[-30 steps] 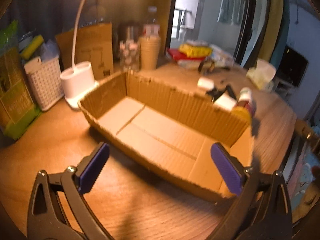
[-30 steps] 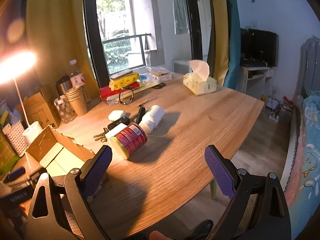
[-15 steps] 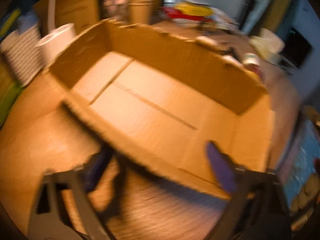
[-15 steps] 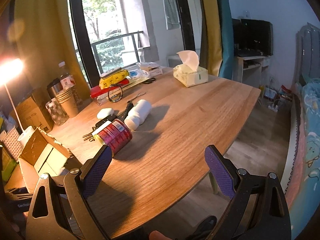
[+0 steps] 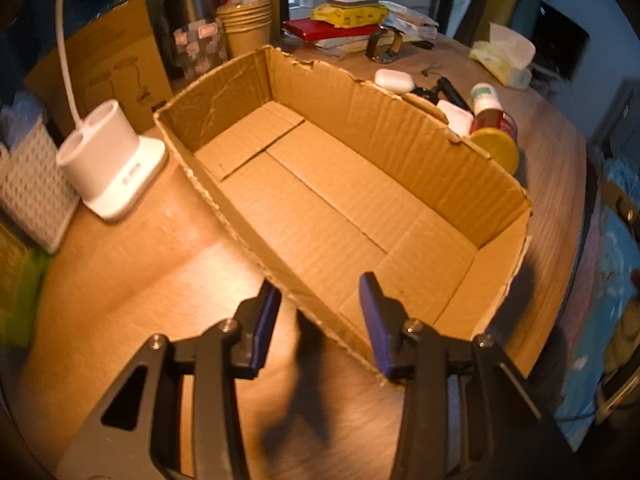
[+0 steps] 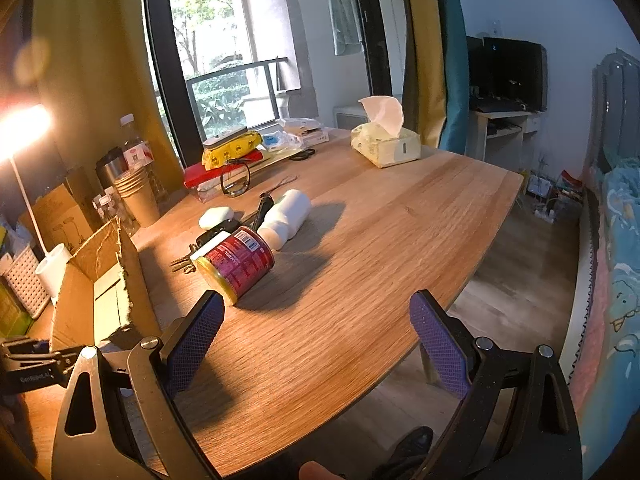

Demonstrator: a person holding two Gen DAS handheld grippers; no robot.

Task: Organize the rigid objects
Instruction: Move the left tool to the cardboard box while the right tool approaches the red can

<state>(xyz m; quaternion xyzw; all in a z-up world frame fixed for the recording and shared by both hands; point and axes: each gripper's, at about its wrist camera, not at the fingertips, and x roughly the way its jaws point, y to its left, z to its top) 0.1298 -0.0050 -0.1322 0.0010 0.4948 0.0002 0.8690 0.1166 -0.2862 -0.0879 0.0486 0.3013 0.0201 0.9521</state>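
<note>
One box (image 5: 344,200) stands empty on the table (image 6: 380,240); the left gripper (image 5: 320,312) is closing astride its near wall, pads not yet pressing; the right gripper (image 6: 316,336) gapes wide, empty; beside the box lie one can (image 6: 234,264) and one white bottle (image 6: 286,216).

cardboard box (image 5: 340,200): open, empty, upright | red can (image 6: 234,264): on side, just beside box
</note>
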